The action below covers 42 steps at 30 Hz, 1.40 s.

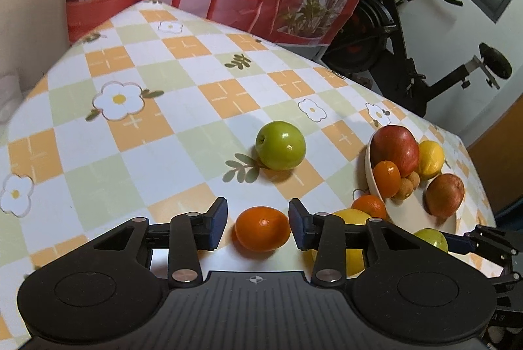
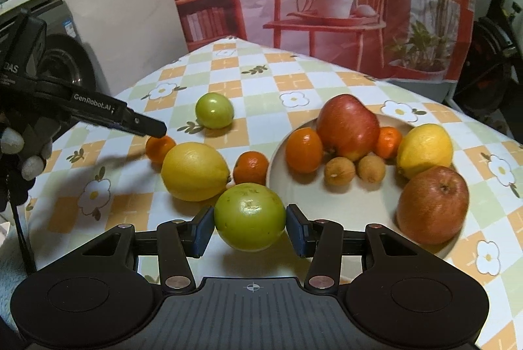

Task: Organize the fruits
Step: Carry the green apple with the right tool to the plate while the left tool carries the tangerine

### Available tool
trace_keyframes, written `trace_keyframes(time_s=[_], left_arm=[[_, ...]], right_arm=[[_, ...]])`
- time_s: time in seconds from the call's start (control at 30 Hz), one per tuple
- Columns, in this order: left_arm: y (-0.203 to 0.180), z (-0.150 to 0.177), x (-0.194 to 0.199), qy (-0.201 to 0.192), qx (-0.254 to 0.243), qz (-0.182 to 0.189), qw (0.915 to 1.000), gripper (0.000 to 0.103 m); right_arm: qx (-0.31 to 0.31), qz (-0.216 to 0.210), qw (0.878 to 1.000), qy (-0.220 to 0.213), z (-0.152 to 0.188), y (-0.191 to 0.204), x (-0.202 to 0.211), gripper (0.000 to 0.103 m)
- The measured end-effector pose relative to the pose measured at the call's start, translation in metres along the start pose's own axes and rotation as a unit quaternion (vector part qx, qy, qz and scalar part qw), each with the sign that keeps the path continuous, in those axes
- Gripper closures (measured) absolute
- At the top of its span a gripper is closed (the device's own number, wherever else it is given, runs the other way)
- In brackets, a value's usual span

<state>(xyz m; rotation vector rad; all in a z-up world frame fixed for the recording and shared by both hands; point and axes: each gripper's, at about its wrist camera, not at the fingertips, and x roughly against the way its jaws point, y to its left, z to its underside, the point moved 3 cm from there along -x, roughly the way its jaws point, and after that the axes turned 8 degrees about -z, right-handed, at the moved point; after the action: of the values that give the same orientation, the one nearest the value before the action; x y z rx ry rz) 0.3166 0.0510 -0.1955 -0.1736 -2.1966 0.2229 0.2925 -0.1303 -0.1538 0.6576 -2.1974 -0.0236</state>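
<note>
L gripper (image 1: 258,227) is sitting low over the checked tablecloth (image 1: 147,127) w/ an orange (image 1: 262,228) lying between its pads — right pad looks to be touching the peel, left pad is showing a slim gap, so the jaws are bracketing it but not clearly clamping. A green apple (image 1: 281,145) is resting alone farther out on the cloth, well apart from the rest.

R gripper (image 2: 250,230) is straddling a second green apple (image 2: 250,221), both pads sitting right at its sides; can't tell if they're pressing or just touching. It's lying just off the near-left rim of the white bowl (image 2: 278,160). Bowl is holding a big red apple (image 2: 348,126), another red apple (image 2: 433,206) near the front, a lemon (image 2: 425,150), two oranges and two small brown fruits. Beside the bowl on the cloth — a large lemon (image 2: 195,171) and a small orange (image 2: 251,167), near each other.
</note>
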Motion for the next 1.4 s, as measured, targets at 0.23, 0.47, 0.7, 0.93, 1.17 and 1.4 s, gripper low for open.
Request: trace_keyframes(time_s=[0.23,0.47,0.7,0.93,1.17,1.4], left_arm=[[0.001,0.007,-0.013,0.023,0.026,0.013,0.9993,0.06],[0.001,0.008,-0.014,0.02,0.031,0.012,0.9992,0.06],[0.003,0.005,-0.003,-0.001,0.03,0.0,0.9996,0.06],[-0.011,-0.004,0.017,-0.034,0.01,0.004,0.9994,0.06],[-0.027,-0.007,0.022,-0.04,-0.007,0.018,0.999,0.06],[-0.044,-0.01,0.026,-0.041,-0.026,0.035,0.9982,0.06]], right_arm=[[-0.024,0.025,0.999,-0.019,0.0,-0.02,0.01,0.059],[-0.054,0.046,0.997,-0.029,0.009,-0.04,0.019,0.059],[-0.068,0.054,0.996,-0.028,0.015,-0.051,0.02,0.059],[-0.014,0.08,0.997,0.007,-0.001,-0.062,-0.002,0.059],[0.05,0.087,0.994,0.039,-0.016,-0.062,-0.02,0.059],[0.066,0.086,0.993,0.041,-0.019,-0.061,-0.029,0.059]])
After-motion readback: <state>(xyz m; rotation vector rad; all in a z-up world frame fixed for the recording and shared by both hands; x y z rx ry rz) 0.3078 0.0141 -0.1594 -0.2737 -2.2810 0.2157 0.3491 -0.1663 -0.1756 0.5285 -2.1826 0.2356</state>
